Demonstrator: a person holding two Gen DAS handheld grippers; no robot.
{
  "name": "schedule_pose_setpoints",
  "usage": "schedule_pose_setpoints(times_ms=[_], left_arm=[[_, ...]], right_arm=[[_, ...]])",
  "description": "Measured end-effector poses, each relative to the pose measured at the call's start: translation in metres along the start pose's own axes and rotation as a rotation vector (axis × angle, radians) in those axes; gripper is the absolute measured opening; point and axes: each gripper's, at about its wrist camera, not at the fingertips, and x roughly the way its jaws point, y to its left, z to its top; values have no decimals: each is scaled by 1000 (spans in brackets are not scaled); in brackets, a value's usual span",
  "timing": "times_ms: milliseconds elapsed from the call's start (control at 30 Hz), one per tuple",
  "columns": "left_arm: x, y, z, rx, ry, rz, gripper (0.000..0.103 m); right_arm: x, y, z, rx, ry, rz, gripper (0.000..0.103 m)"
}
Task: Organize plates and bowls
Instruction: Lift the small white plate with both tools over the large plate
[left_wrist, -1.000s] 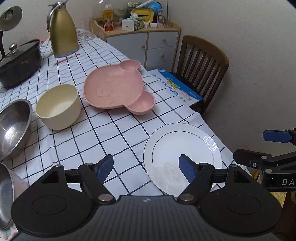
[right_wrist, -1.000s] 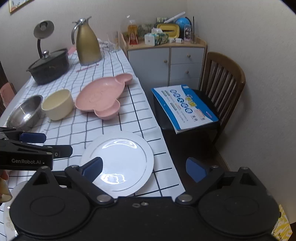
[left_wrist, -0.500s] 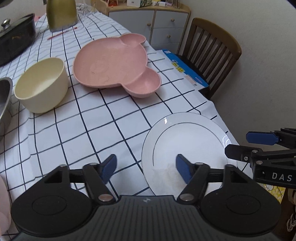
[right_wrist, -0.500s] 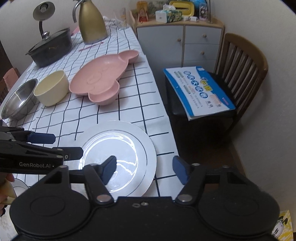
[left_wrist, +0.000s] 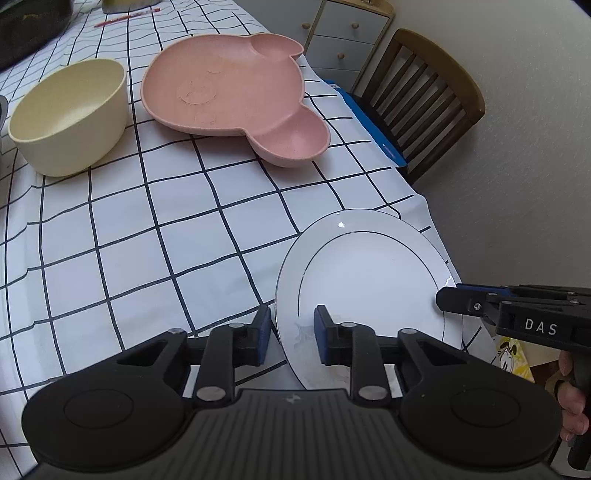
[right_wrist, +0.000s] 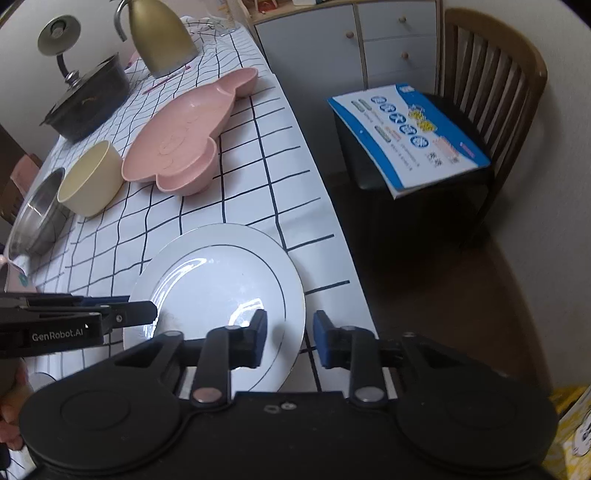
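White plate (left_wrist: 369, 280) at table (left_wrist: 147, 240) near corner, rim past the edge. Glazed, stiff, prob. slippery and fragile; best taken at rim. Left gripper (left_wrist: 291, 336) and right gripper (right_wrist: 290, 339) astride opposite rims, fingers apart, not yet clamped.

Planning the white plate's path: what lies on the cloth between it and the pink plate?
Nothing: in the left wrist view only bare checked tablecloth separates white plate from pink plate.
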Motion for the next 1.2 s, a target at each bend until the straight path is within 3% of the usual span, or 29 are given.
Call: schedule_pose_setpoints(times_ms=[200, 633, 1200], left_arm=[[2, 9, 3, -52, 5, -37, 14], [-7, 12, -5, -67, -8, -68, 12], [-81, 22, -44, -34, -30, -95, 12]], right_arm=[[5, -14, 2, 78, 26, 47, 12], [-2, -20, -3, 131, 13, 72, 10], [-58, 21, -37, 164, -22, 70, 9]])
